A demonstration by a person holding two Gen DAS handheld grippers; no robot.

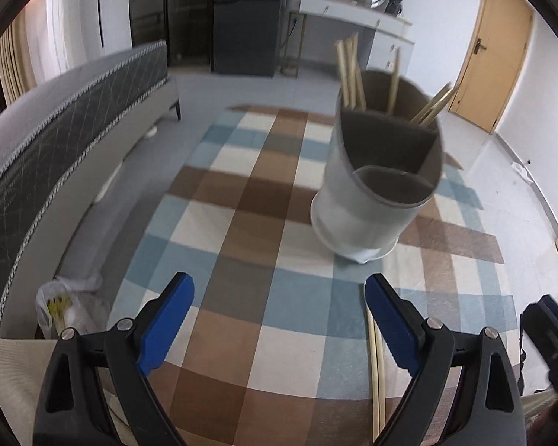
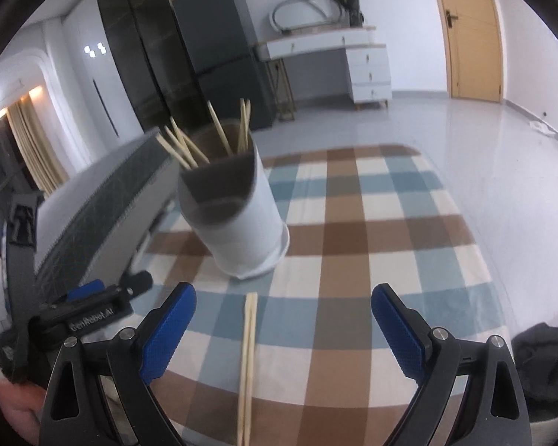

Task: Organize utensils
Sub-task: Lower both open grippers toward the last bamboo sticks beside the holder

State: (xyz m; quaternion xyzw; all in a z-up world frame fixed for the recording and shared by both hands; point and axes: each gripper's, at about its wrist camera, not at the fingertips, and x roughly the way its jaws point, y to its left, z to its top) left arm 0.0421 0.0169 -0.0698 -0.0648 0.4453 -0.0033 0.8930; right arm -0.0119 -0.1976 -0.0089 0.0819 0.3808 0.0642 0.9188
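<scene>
A white utensil holder [image 1: 368,200] [image 2: 238,219] with grey inner compartments stands on the checked cloth. Several wooden chopsticks [image 1: 351,74] [image 2: 193,148] stick up from its rear compartment; the two front compartments look empty. A loose pair of chopsticks [image 2: 247,364] [image 1: 376,371] lies flat on the cloth, pointing at the holder. My right gripper [image 2: 283,297] is open, its blue fingers on either side of that pair's far end. My left gripper [image 1: 279,290] is open over bare cloth, the loose pair just beside its right finger [image 1: 388,319].
The checked cloth [image 1: 241,223] covers the table. A grey sofa [image 1: 67,126] runs along the left. A plastic bag [image 1: 70,308] sits at the left edge. A dark bag [image 2: 543,364] lies at the right. The left gripper's body [image 2: 78,308] and a hand show in the right view.
</scene>
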